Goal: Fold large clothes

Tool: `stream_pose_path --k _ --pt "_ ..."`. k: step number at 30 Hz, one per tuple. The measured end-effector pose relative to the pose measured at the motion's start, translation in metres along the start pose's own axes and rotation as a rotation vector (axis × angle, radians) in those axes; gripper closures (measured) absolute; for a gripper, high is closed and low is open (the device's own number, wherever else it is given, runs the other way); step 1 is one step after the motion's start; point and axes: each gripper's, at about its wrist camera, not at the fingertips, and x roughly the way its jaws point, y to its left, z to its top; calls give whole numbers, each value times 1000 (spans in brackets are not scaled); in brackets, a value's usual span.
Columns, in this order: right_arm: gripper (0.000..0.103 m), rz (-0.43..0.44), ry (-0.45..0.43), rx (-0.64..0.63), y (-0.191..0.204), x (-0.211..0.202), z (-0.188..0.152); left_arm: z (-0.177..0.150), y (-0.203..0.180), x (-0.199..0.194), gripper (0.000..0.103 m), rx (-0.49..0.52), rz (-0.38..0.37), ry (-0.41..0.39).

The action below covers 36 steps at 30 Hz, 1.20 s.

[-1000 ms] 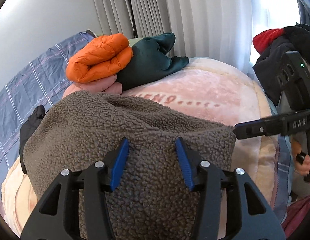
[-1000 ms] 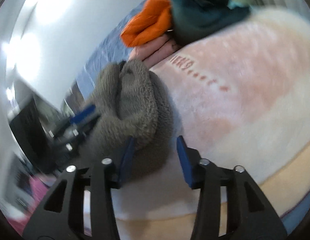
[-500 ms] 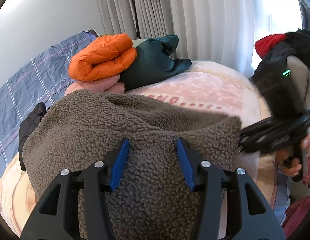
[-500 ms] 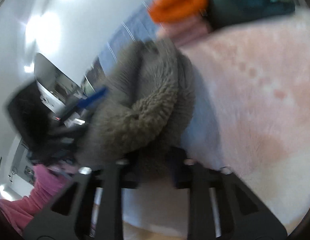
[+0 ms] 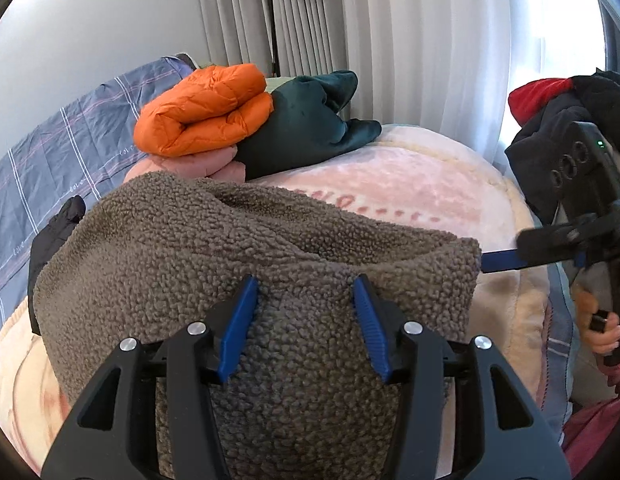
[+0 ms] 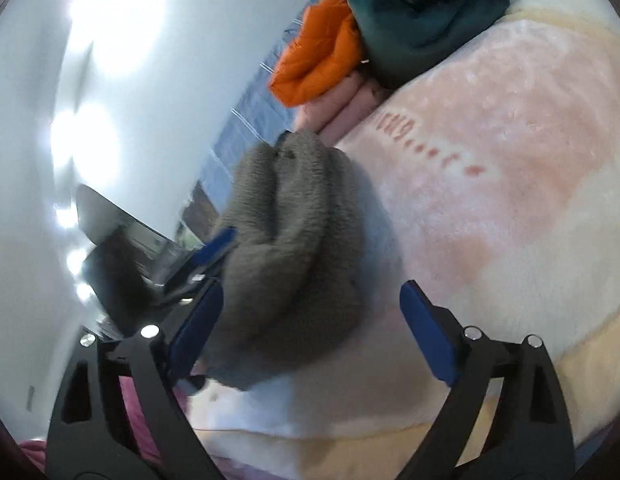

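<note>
Fleece jacket (image 5: 237,264), grey-brown and bunched into thick folds, lies on the pink blanket (image 5: 410,184) covering the bed. Left gripper (image 5: 305,316) is clamped on a thick fold of it, pads pressed into the pile. Right gripper (image 6: 310,328) is opening, its jaws wide; the jacket's end sits between them, seemingly unpressed, though that view is blurred. Behind, folded orange jacket (image 5: 205,116) tops a stack.

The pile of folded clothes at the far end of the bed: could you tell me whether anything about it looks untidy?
Yes. The dark green garment is loosely bunched, with corners splaying onto the pink plush blanket, while the orange puffer jacket beside it is neatly rolled on a folded pink garment. Nothing looks damaged.
</note>
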Motion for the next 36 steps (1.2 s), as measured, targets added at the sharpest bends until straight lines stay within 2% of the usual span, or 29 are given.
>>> stream_pose_path --k 1,6,9,11,14,17,24,28,31,36 --pt "5 12 8 25 1 0 -2 0 1 -1 51 -2 -3 -1" --pt "2 24 111 250 -10 30 -13 1 -2 0 51 10 11 0" --pt "2 -1 109 393 -20 46 -20 0 -4 0 51 15 20 -4" --pt "2 -8 114 438 -22 56 -19 0 -4 -1 51 15 22 -7" --pt "2 37 102 479 -23 67 -11 0 -4 0 51 12 16 -10" --pt "2 3 106 536 -26 83 -3 1 -4 1 51 10 13 -11" --pt "2 -21 69 477 -27 104 2 0 -4 -1 51 11 11 -19" --pt "16 -23 68 430 -29 99 1 1 -5 0 48 14 0 -16" --pt "21 -17 73 403 -31 96 -1 0 -10 0 46 36 9 -14" --pt "22 -24 67 379 -29 94 -2 0 -14 1 46 46 26 -14"
